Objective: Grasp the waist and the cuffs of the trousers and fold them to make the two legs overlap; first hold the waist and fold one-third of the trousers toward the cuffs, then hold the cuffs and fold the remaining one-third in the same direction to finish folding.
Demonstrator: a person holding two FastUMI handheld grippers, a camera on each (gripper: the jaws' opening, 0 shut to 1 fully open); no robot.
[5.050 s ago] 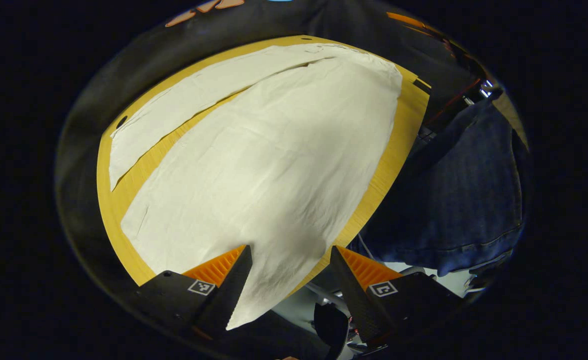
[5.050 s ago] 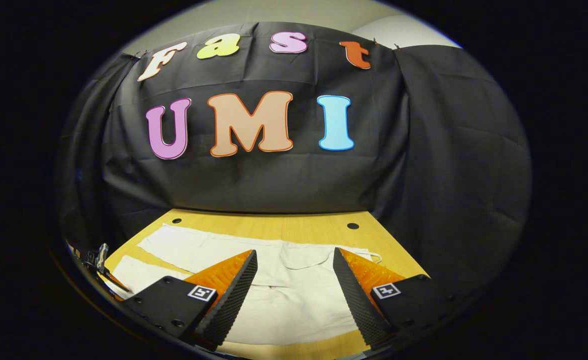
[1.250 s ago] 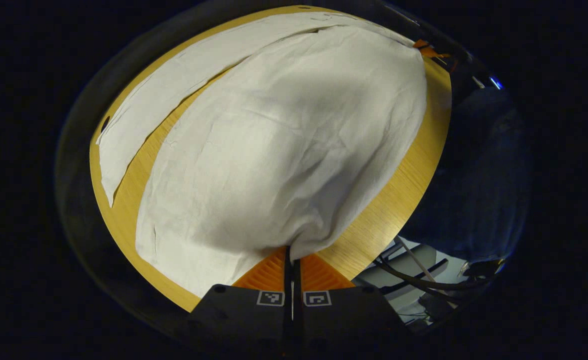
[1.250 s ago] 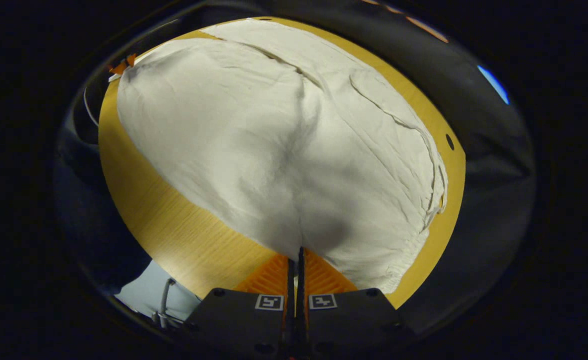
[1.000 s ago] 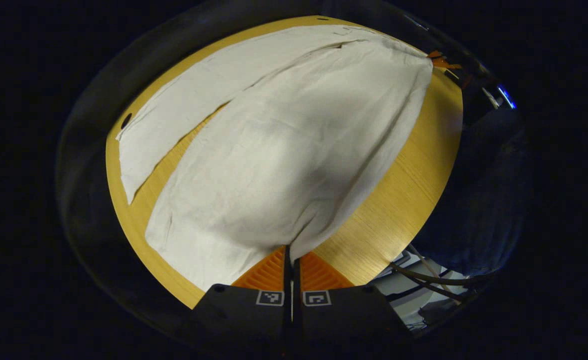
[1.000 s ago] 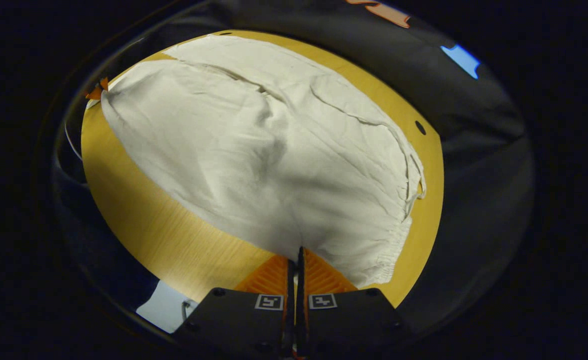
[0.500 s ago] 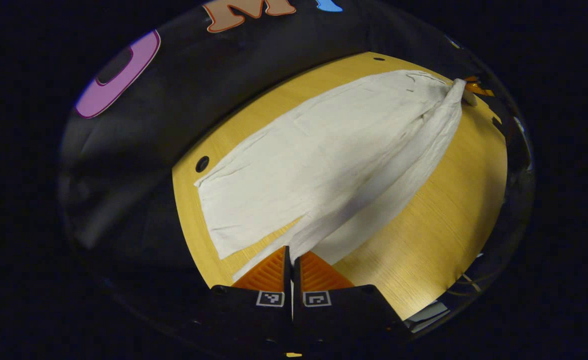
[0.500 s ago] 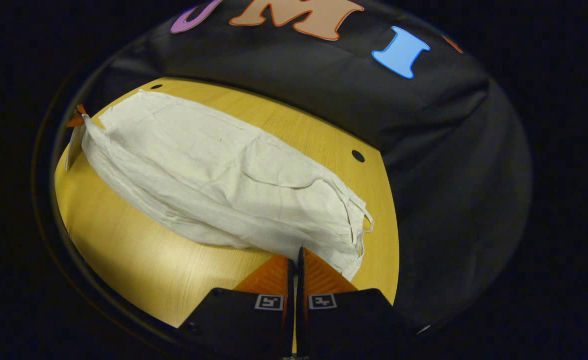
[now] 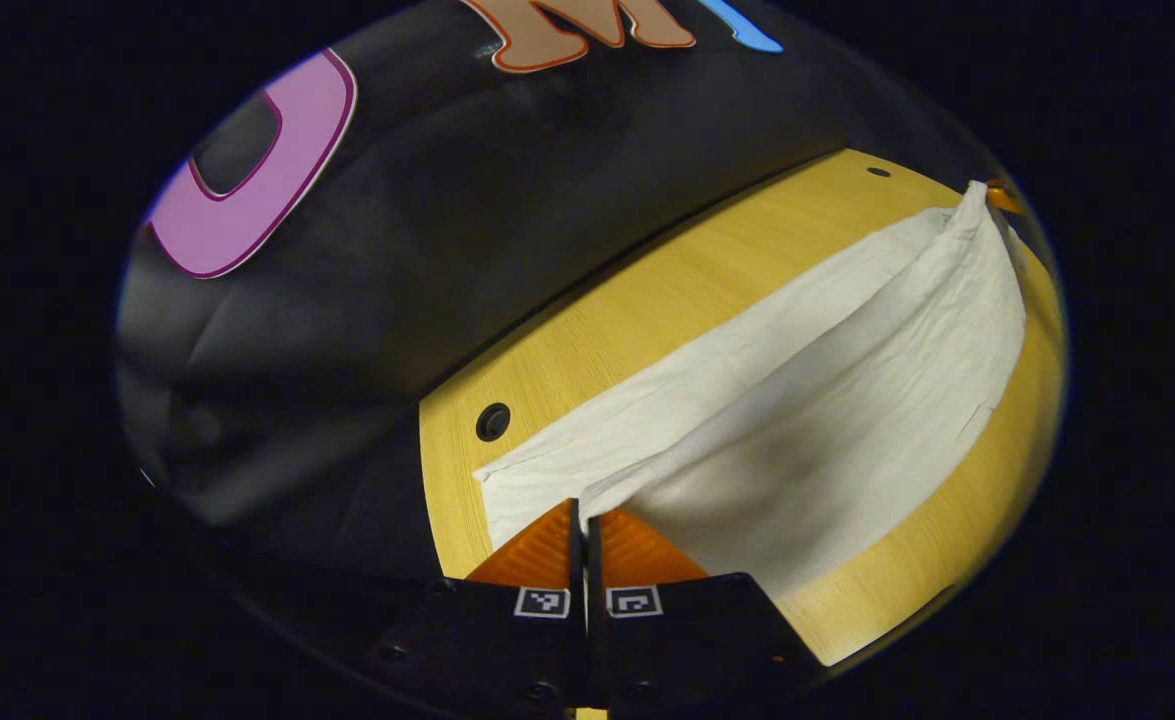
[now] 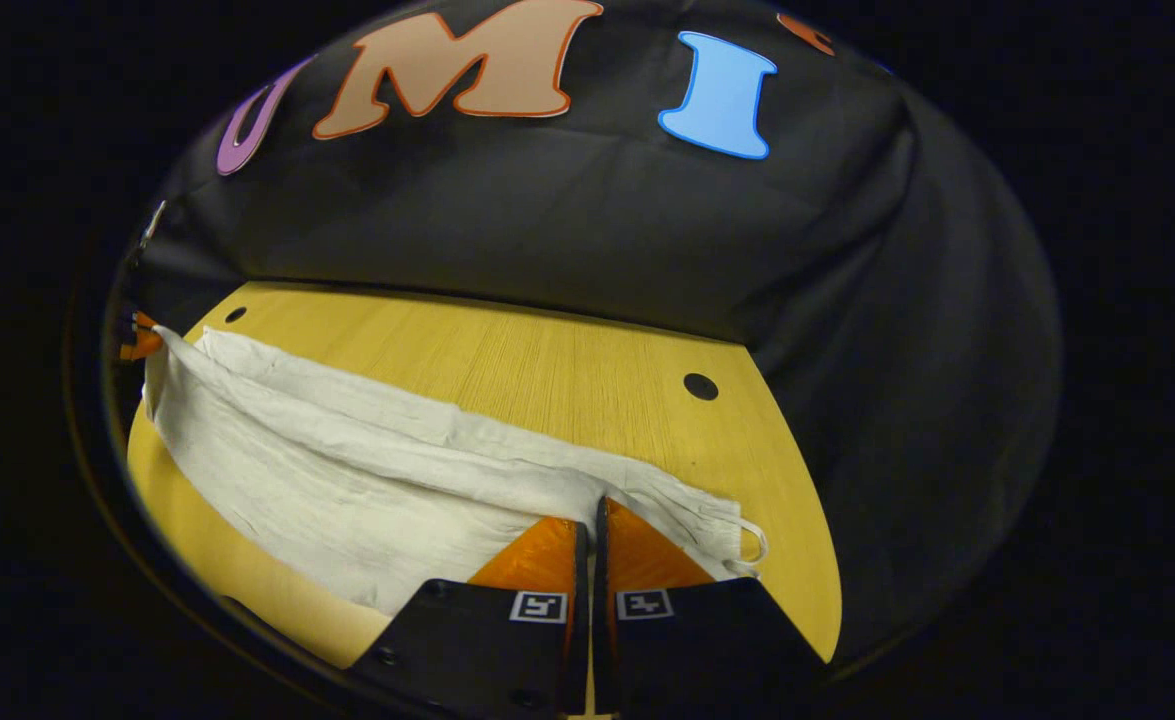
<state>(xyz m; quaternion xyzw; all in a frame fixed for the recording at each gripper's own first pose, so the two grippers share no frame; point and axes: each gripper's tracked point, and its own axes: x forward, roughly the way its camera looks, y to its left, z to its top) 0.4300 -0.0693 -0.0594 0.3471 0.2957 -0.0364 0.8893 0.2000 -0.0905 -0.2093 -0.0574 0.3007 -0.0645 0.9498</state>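
Wooden table [image 10: 567,370] bears pale trousers [image 10: 347,480], seemingly pinched by both closed grippers [image 9: 579,512] [image 10: 589,510].

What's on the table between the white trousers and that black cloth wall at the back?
Nothing but bare wooden table with a small round hole, seen in the right gripper view between the trousers and the cloth wall.
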